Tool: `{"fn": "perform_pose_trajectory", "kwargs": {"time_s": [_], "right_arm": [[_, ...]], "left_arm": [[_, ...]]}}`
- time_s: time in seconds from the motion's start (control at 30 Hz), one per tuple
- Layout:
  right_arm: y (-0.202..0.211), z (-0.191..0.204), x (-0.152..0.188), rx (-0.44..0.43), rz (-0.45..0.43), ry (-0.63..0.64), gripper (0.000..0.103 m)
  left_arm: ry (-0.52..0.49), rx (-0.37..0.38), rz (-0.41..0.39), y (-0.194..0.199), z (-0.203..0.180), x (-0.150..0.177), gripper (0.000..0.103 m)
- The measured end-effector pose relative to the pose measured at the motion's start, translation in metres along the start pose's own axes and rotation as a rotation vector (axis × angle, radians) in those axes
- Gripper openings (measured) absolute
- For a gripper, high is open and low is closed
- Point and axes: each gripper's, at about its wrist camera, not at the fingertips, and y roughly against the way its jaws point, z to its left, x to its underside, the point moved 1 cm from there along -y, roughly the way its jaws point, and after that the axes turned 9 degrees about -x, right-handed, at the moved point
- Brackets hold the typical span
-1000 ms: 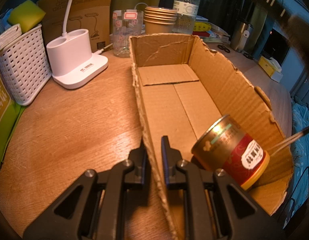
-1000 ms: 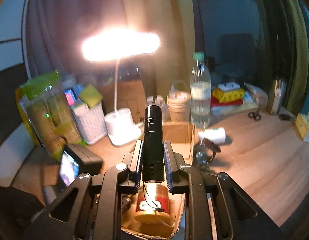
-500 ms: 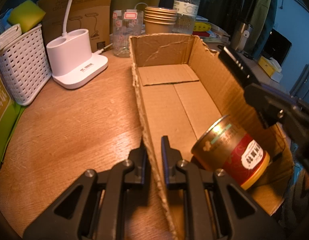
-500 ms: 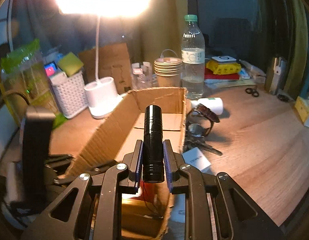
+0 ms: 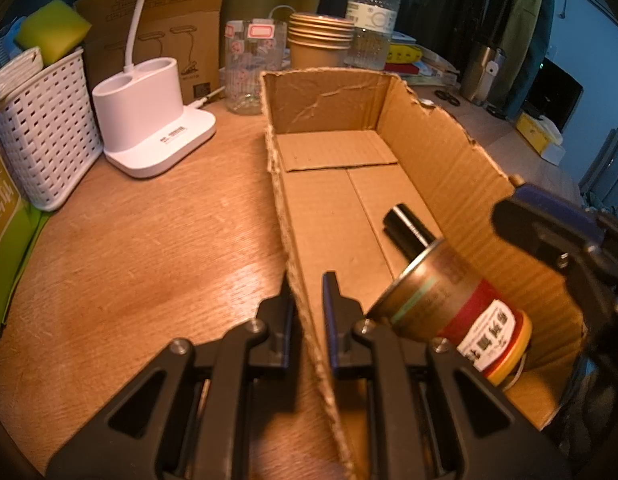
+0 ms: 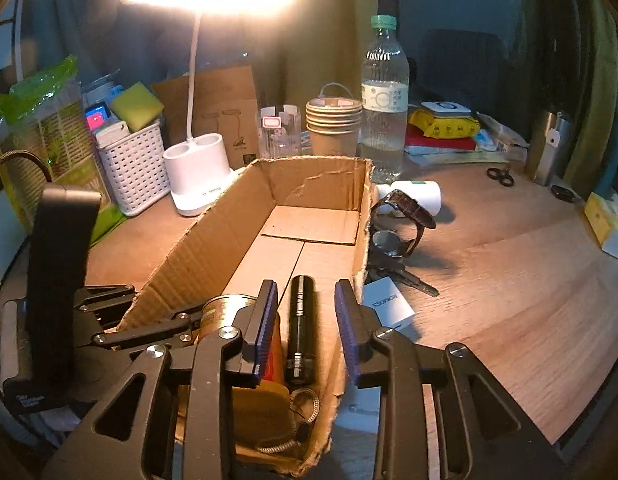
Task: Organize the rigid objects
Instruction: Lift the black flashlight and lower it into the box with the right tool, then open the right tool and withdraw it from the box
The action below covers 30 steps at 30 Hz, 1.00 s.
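An open cardboard box (image 5: 449, 168) (image 6: 213, 236) lies on the wooden desk. My left gripper (image 5: 307, 284) is shut on the box's left wall near the front. A round tin (image 5: 449, 304) (image 6: 225, 308) with a red label lies on its side in the box's near end. A black flashlight (image 6: 301, 332) (image 5: 409, 228) lies on the box floor beside the tin, its cord trailing toward the front. My right gripper (image 6: 305, 316) is open above the flashlight, its pads apart on either side and not touching it.
A white lamp base (image 5: 149, 136), white basket (image 5: 49, 132), glass jar (image 5: 253, 68), paper cups (image 5: 321, 40) and water bottle (image 6: 385, 96) stand behind the box. A watch (image 6: 405, 216), keys (image 6: 405, 272) and a small white box (image 6: 385, 308) lie right of it.
My right gripper came down over the box, opened and let go of the flashlight, which now lies on the box floor. My left gripper stayed clamped on the box wall.
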Motion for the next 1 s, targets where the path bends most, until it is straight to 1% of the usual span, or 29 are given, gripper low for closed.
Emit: {"fn": "perform_pose_trajectory", "kwargs": {"time_s": [0.07,0.23,0.4,0.53,0.77,0.8,0.83,0.9,1.0], "right_arm": [[0.008,-0.005,-0.003,-0.003,-0.022,-0.018,0.032],[0.022,-0.018,-0.008,0.023,-0.059,-0.045,0.034],[0.027,-0.036,-0.005,0.047,-0.065,-0.078,0.035],[0.028,-0.053,0.0,0.068,-0.061,-0.114,0.035],[0.023,-0.071,0.009,0.085,-0.036,-0.143,0.036],[0.023,-0.072,0.011,0.083,-0.031,-0.145,0.037],[0.022,-0.072,0.013,0.081,-0.028,-0.145,0.041],[0.021,-0.072,0.019,0.067,-0.012,-0.137,0.046],[0.018,-0.071,0.028,0.06,0.014,-0.135,0.047]], "left_arm": [[0.0,0.0,0.0,0.0,0.0,0.0,0.013],[0.0,0.0,0.0,0.0,0.0,0.0,0.013],[0.0,0.001,0.0,0.0,0.0,0.0,0.013],[0.0,0.001,0.0,0.0,0.001,0.0,0.013],[0.001,0.002,0.0,0.0,0.0,0.0,0.013],[0.001,0.001,0.0,0.0,0.001,0.0,0.013],[0.001,0.001,0.0,0.0,0.001,0.0,0.013],[0.0,0.001,0.0,0.0,0.001,0.0,0.013],[0.0,0.001,0.0,0.0,0.001,0.0,0.013]]}}
